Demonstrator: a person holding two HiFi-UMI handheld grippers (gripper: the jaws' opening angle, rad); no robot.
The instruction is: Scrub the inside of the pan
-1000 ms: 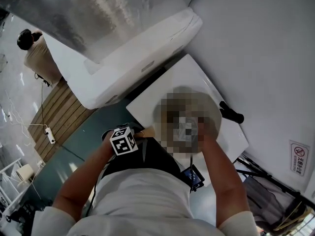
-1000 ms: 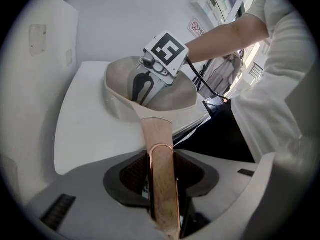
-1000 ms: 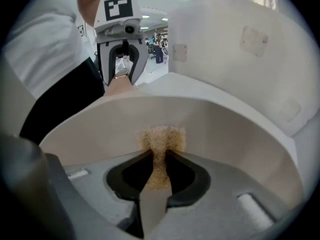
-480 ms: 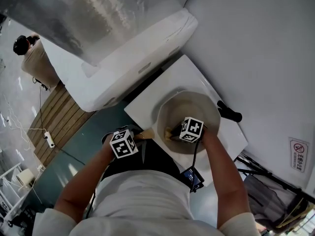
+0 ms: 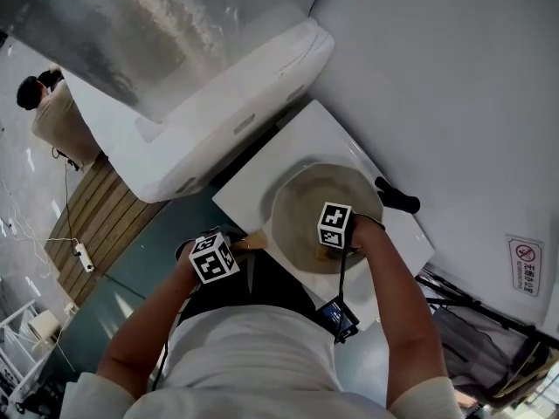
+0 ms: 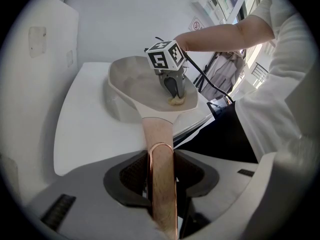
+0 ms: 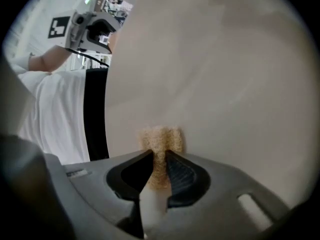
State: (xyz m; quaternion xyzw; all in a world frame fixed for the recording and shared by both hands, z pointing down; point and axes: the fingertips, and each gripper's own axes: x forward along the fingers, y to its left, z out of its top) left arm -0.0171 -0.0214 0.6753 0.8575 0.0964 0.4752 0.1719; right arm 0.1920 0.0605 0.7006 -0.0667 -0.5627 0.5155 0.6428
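Lab or recording studio, not a home: bare white walls (image 5: 454, 77), small white worktop (image 5: 284, 160), prohibition sign (image 5: 527, 266), floor power strip (image 5: 81, 254) with loose cables, stand legs (image 5: 476, 306).

A black object (image 5: 397, 197) lies at the white table's (image 5: 253, 190) right edge; far left, a person (image 5: 48, 116) beside wooden decking (image 5: 100, 203)

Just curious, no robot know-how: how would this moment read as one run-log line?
step: scrub pan | left gripper: jaws shut on handle | right gripper: jaws shut on sponge, sponge against pan's inside
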